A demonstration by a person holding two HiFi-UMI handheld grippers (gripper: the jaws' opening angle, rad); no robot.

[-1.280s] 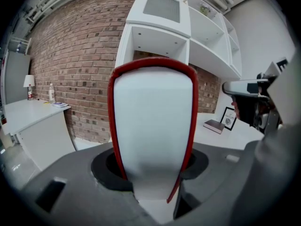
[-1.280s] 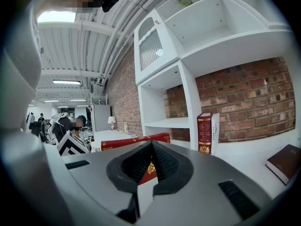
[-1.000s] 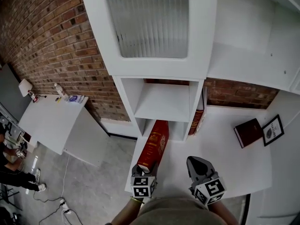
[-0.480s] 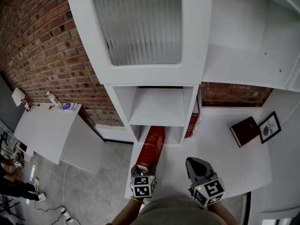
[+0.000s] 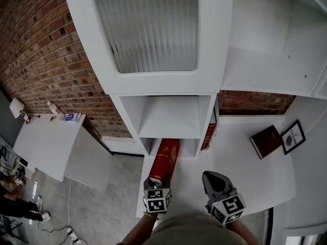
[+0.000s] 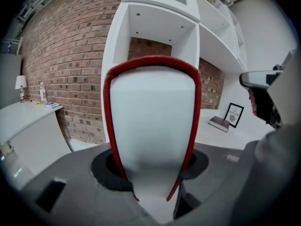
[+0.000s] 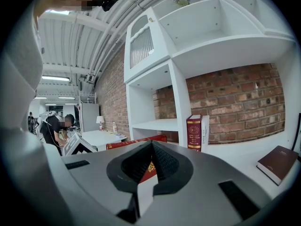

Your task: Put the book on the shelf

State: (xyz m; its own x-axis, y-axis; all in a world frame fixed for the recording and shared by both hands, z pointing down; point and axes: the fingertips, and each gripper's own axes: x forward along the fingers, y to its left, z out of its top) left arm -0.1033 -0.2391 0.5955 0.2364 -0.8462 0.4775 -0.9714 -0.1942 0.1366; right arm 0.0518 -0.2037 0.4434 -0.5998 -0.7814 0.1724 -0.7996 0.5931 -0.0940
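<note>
The book (image 6: 153, 121) sits between the jaws of the left gripper (image 5: 156, 184), which are clamped on its near end, one on each red cover. They stand moderately wide, spread by the book's thickness. The spine is up, and the pale page block faces back toward the gripper.

The book's long axis runs straight ahead from these jaws. In the head view its far end lies at the mouth of the shelf's (image 5: 144, 114) bottom compartment, directly beyond the jaws. I cannot tell whether the end has passed the front edge or is only level with it. Book, jaws and opening look to be on one line, so the next move is probably a straight push forward along that axis, with the book kept clear of the compartment's side walls.

The right gripper (image 5: 215, 180) hangs over the tabletop (image 5: 245, 175), to the right of the left jaws and just as near the shelf. Its jaws are together with nothing between them. The left gripper is clearly the one doing the work.
</note>
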